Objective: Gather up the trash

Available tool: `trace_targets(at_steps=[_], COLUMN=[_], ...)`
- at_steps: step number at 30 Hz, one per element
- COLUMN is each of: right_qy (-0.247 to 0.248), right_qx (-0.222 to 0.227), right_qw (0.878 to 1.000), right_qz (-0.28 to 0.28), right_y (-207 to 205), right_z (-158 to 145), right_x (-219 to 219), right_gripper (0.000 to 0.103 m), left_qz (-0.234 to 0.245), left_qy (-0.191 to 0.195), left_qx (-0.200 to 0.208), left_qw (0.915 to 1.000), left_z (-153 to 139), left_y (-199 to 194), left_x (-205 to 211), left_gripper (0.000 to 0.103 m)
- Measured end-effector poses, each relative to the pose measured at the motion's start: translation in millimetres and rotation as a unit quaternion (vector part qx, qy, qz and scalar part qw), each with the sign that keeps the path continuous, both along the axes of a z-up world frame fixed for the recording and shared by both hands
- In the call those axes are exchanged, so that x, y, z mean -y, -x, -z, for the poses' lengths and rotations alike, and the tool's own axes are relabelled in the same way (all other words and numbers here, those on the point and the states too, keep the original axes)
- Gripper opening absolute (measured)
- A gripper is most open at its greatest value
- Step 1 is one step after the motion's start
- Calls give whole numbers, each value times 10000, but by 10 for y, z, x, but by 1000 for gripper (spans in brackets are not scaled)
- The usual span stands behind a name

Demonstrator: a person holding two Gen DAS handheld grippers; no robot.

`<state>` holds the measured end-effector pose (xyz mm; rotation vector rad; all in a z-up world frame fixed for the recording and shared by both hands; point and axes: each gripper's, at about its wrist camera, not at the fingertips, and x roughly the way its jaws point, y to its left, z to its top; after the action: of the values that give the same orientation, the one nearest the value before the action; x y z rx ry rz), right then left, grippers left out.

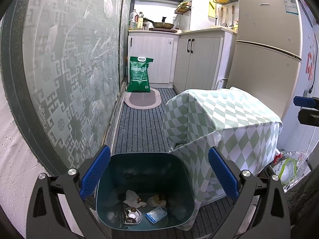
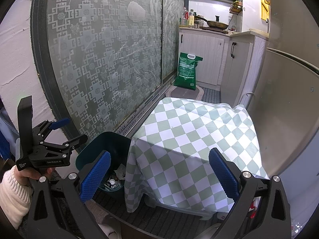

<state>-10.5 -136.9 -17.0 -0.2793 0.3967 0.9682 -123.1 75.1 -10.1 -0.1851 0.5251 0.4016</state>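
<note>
A dark teal trash bin (image 1: 143,165) stands on the striped floor mat beside a small table draped in a green-and-white checked cloth (image 1: 229,119). Lying in the bin are crumpled tissue (image 1: 132,198), a blue packet (image 1: 156,215), a small round tin (image 1: 132,217) and brownish scraps (image 1: 157,199). My left gripper (image 1: 159,176) hovers open over the bin with nothing between its blue pads; the right wrist view shows it (image 2: 76,129) held by a hand in a white knit sleeve (image 2: 12,189). My right gripper (image 2: 159,176) is open and empty above the checked cloth (image 2: 189,139), the bin (image 2: 95,145) to its left.
A patterned sliding glass door (image 1: 69,69) runs along the left. A beige fridge (image 1: 265,59) stands behind the table. Further back are white cabinets (image 1: 195,63), a green sack (image 1: 139,74) and an oval mat (image 1: 142,99). A plastic bag (image 1: 287,167) lies at the right.
</note>
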Motion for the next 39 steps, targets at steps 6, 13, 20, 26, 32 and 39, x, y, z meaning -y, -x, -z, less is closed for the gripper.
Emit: trace_targets(at_steps=[6,13,20,26,32,39], right_qy=[3,2,0,-6,-6,-24], right_qx=[0,2,-8,-7,-9,-22], right_qw=[10000,10000,10000,10000,10000,10000], right_qz=[-4,-8,-16,-19,-17,-22], right_y=[1,4,19,33,34,41], right_z=[2,7,1,-1,2,-2], right_x=[2,2,-10,-12,-12,-18], right_gripper=[100,100,100,100,100,100], left_qz=[2,-5,5,8,8,8], left_qy=[-7,-4,-3,-2,3,4], left_qx=[-3,-18,-22,-21,-24,-31], left_qw=[10000,10000,10000,10000,10000,10000], left_z=[0,4,3,2,6,6], left_y=[-4,-3,-4,-4,-3,-5], left_x=[4,6,5,6,7,14], left_gripper=[100,100,100,100,100,100])
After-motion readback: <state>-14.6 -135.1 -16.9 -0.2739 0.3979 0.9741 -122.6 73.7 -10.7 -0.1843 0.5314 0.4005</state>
